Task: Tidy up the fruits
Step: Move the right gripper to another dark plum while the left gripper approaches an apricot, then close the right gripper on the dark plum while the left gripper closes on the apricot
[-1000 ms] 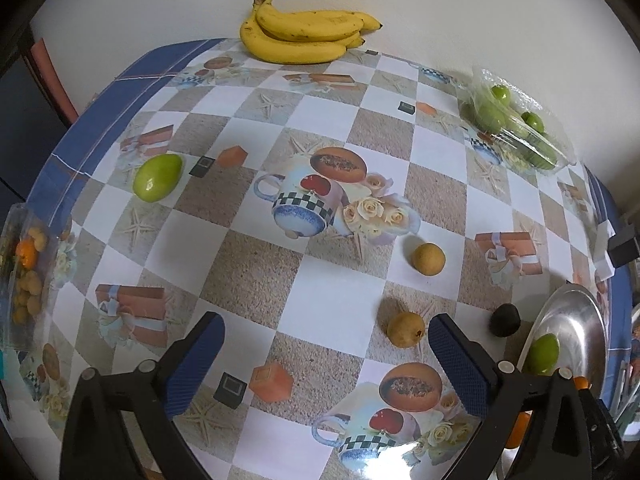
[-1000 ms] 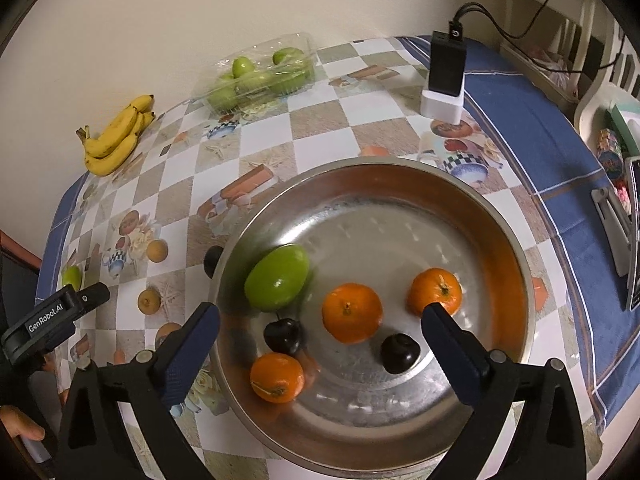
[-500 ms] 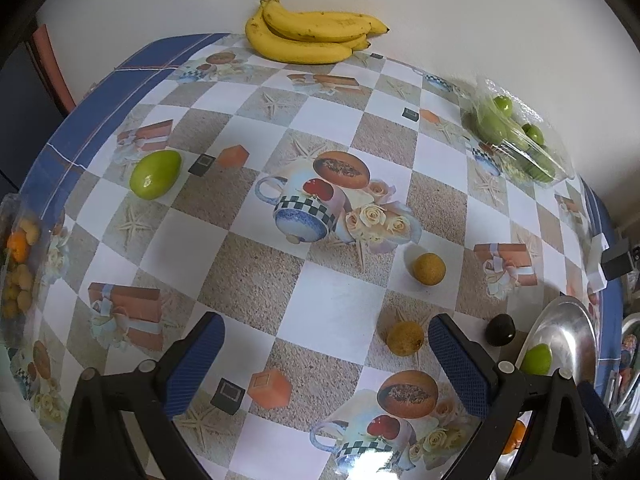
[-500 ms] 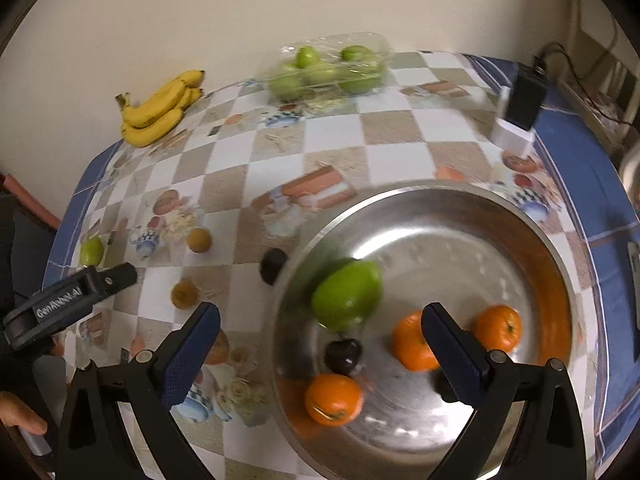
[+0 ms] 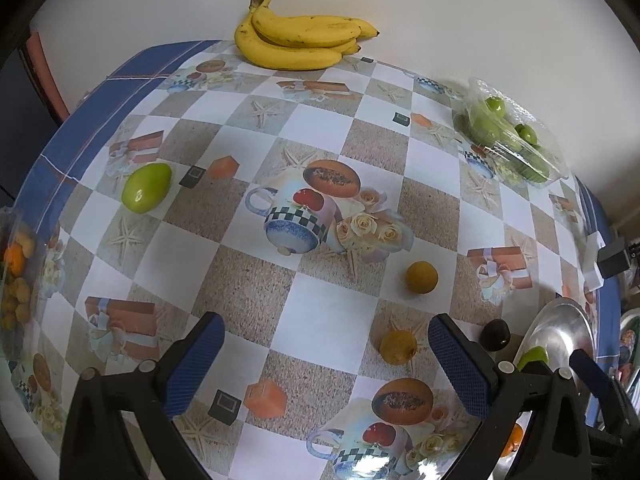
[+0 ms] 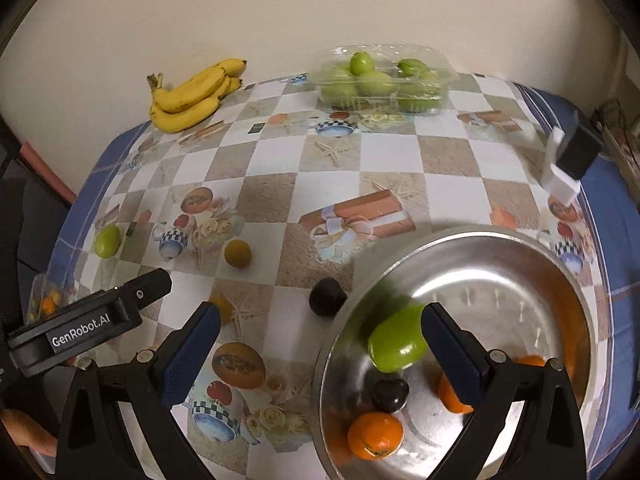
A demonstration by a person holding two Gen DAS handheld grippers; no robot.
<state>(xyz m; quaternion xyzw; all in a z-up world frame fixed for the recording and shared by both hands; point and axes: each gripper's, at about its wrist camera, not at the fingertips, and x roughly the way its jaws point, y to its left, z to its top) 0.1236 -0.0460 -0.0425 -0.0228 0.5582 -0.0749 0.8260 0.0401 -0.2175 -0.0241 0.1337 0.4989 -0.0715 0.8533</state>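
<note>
Left gripper (image 5: 326, 354) spread wide, empty, above tablecloth (image 5: 328, 320); two brown fruits (image 5: 398, 347) just ahead. Right gripper (image 6: 320, 342) also apart, empty, over steel bowl (image 6: 500, 248) rim; green mango (image 6: 398, 340), oranges (image 6: 375, 436), dark fruit, possibly plum (image 6: 389, 395), inside.

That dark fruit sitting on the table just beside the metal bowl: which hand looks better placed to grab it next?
Probably the right. In its view the dark fruit lies between the open right gripper fingers, close ahead, beside the bowl. The left gripper, also open, has it off to the side, beyond its right finger.
</note>
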